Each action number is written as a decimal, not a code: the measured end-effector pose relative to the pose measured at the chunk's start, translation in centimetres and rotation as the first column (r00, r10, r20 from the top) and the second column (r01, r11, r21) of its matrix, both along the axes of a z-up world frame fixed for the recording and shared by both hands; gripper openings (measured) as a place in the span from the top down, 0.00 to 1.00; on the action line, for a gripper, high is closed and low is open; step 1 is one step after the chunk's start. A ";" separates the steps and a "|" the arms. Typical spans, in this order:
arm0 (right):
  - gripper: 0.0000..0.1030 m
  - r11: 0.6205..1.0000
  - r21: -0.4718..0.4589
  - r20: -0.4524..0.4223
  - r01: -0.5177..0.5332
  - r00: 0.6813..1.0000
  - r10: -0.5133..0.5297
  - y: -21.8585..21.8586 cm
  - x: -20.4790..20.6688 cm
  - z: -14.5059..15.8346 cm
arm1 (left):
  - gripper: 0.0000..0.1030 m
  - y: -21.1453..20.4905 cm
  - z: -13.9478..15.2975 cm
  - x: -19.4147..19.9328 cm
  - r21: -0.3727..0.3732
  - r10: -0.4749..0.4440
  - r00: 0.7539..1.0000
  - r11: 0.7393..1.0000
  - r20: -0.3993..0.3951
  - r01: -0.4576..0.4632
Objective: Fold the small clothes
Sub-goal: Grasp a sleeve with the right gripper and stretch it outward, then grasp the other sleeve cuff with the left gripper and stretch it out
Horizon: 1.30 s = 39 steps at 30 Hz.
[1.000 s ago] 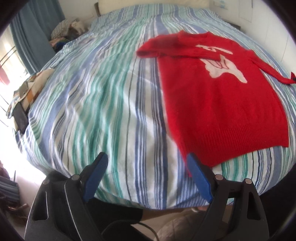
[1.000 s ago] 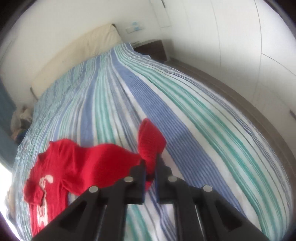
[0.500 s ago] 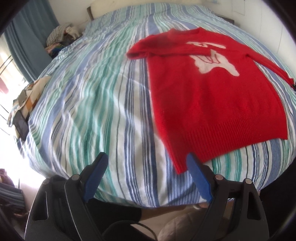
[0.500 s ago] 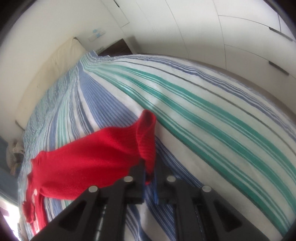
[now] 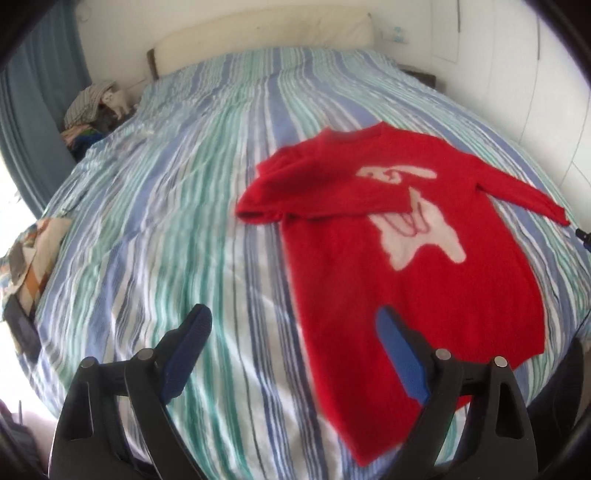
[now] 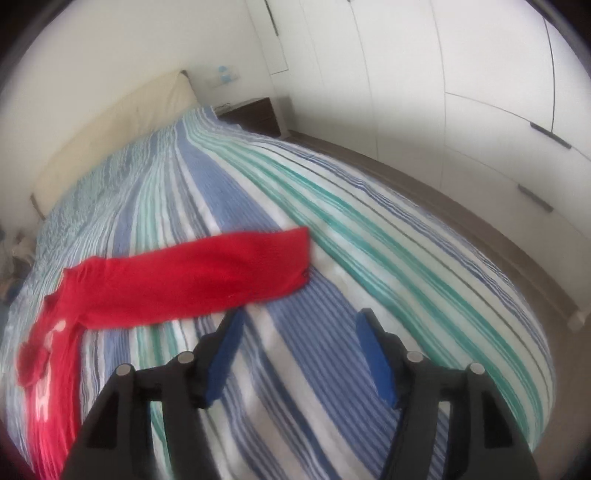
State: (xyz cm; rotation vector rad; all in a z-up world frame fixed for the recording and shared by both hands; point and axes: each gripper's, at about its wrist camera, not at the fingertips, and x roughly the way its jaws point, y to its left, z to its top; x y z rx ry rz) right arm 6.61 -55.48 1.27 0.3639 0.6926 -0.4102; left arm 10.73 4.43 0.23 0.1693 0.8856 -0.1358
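Note:
A small red sweater with a white figure on its chest lies flat on the striped bed. Its left sleeve is folded across the chest; its right sleeve stretches out to the right. My left gripper is open and empty, over the sweater's lower left edge, its right finger above the red knit. In the right wrist view the outstretched sleeve lies flat on the bed. My right gripper is open and empty, just short of the cuff.
A beige headboard stands at the far end. A pile of clothes sits at the far left, a patterned cloth hangs off the left edge. White wardrobe doors and a dark nightstand stand to the right.
My right gripper opened and let go of the sleeve cuff, which now lies flat. My left gripper moved forward over the sweater's lower left edge.

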 end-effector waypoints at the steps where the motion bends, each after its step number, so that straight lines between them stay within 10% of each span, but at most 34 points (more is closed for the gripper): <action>1: 0.39 0.999 -0.015 -0.001 -0.044 0.999 0.044 1.5 -0.8 -0.1 | 0.09 -1.5 0.1 1.4 0.006 -0.072 0.997 0.997 0.007 0.072; 7: 0.36 0.973 -0.057 -0.066 -0.223 0.973 0.219 8.8 -0.3 -4.3 | 0.24 -10.8 -5.7 9.5 0.191 -0.367 0.926 0.906 -0.092 0.378; 13: 0.14 0.949 -0.215 -0.115 -0.230 0.971 0.210 11.2 0.7 -7.0 | 0.45 -13.8 -10.4 14.3 0.252 -0.362 0.912 0.880 -0.193 0.403; 16: 0.12 0.953 -0.208 -0.084 -0.222 0.974 0.208 10.8 0.3 -7.3 | 0.57 -14.1 -10.3 15.6 0.204 -0.319 0.936 0.916 -0.150 0.346; 17: 0.12 0.951 -0.216 -0.077 -0.222 0.975 0.210 10.9 0.2 -7.4 | 0.93 -13.8 -10.1 16.0 0.181 -0.292 0.946 0.932 -0.141 0.314; 22: 0.12 0.949 -0.226 -0.072 -0.221 0.975 0.211 10.9 -0.2 -7.3 | 0.97 -8.2 -5.7 17.4 0.002 -0.079 0.996 0.997 -0.033 0.079; 25: 0.12 0.948 -0.228 -0.067 -0.221 0.975 0.211 11.0 -0.5 -7.3 | 0.97 0.6 -1.7 17.9 -0.142 0.149 0.989 0.979 0.005 -0.147; 28: 0.12 0.948 -0.234 -0.062 -0.218 0.976 0.209 11.1 -0.6 -7.3 | 0.97 11.2 0.2 18.1 -0.226 0.410 0.912 0.888 -0.009 -0.402; 34: 0.12 0.947 -0.242 -0.058 -0.211 0.977 0.203 11.2 -0.6 -7.3 | 0.98 26.5 -3.2 14.6 -0.168 0.738 0.670 0.652 -0.084 -0.739; 39: 0.12 0.946 -0.248 -0.066 -0.208 0.978 0.198 11.4 -0.6 -7.3 | 0.98 29.4 -6.8 10.9 -0.215 0.788 0.595 0.560 -0.162 -0.800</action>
